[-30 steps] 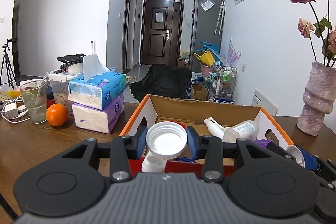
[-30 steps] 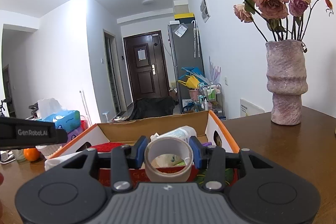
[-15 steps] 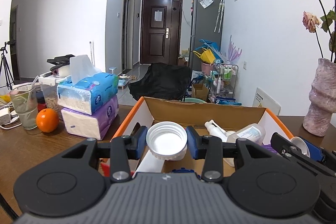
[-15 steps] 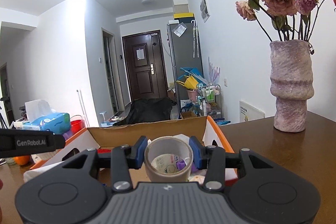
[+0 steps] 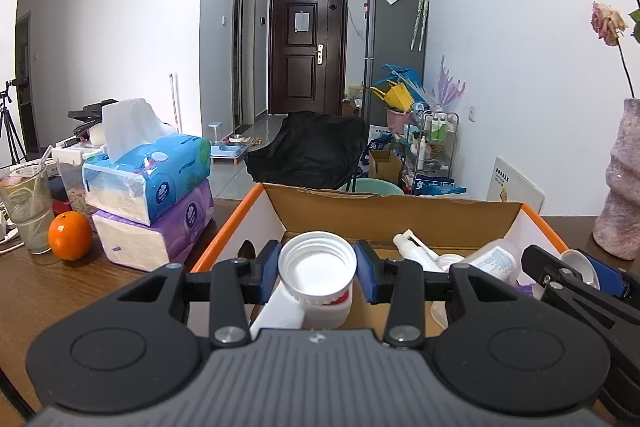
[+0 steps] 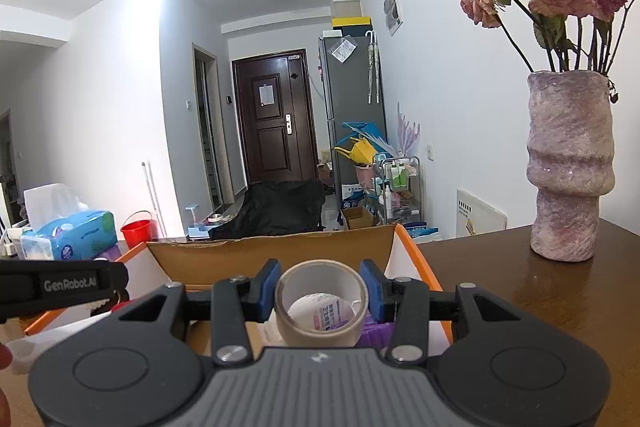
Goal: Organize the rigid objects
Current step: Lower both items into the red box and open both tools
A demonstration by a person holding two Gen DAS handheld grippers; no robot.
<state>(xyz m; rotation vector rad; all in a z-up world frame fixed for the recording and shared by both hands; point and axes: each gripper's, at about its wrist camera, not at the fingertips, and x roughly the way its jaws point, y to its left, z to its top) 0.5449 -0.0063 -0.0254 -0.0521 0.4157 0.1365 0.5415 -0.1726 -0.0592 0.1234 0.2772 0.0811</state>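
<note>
left wrist view: left gripper [image 5: 317, 271] jaws clamped a white jar [image 5: 318, 279] above the cardboard box [image 5: 396, 211]; right gripper [image 6: 321, 291] jaws clamped a tape roll [image 6: 321, 303], box beyond.

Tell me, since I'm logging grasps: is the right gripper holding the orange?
No, the right gripper has its fingers shut on a tape roll; the orange sits on the table.
</note>
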